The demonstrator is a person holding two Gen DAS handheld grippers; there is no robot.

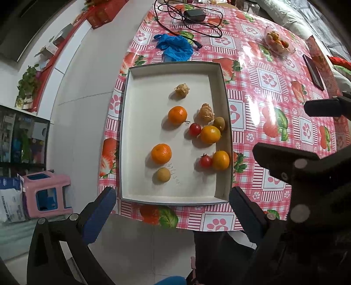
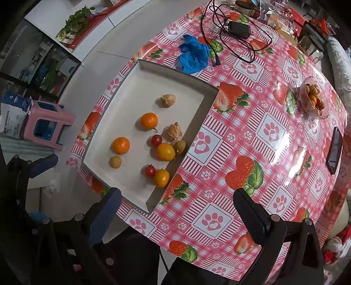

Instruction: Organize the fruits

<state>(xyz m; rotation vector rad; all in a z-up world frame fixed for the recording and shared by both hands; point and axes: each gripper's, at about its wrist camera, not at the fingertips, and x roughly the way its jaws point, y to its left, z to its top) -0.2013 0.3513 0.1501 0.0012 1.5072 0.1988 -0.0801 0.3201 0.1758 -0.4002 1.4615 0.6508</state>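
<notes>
A white tray [image 1: 142,92] [image 2: 131,92] lies on the pink strawberry tablecloth and holds several fruits. Among them are orange mandarins [image 1: 177,114] [image 2: 149,120], two cherry tomatoes [image 1: 195,129] [image 2: 156,140], a small kiwi [image 1: 219,123] [image 2: 180,146], a round tan fruit [image 1: 163,174] [image 2: 115,162] and two papery husked fruits [image 1: 181,89] [image 2: 168,100]. My left gripper [image 1: 172,203] hovers open at the tray's near edge, holding nothing. My right gripper [image 2: 176,207] stands open over the tablecloth at the tray's near right corner, also with nothing in it.
A clear bowl [image 2: 324,113] [image 1: 289,50] with more fruits sits at the far right of the table. A blue glove [image 1: 175,46] [image 2: 194,54], a black adapter with cable [image 1: 195,15] [image 2: 239,28] and a dark phone [image 2: 334,150] [image 1: 313,72] lie beyond. A pink stool [image 1: 43,193] stands on the floor left.
</notes>
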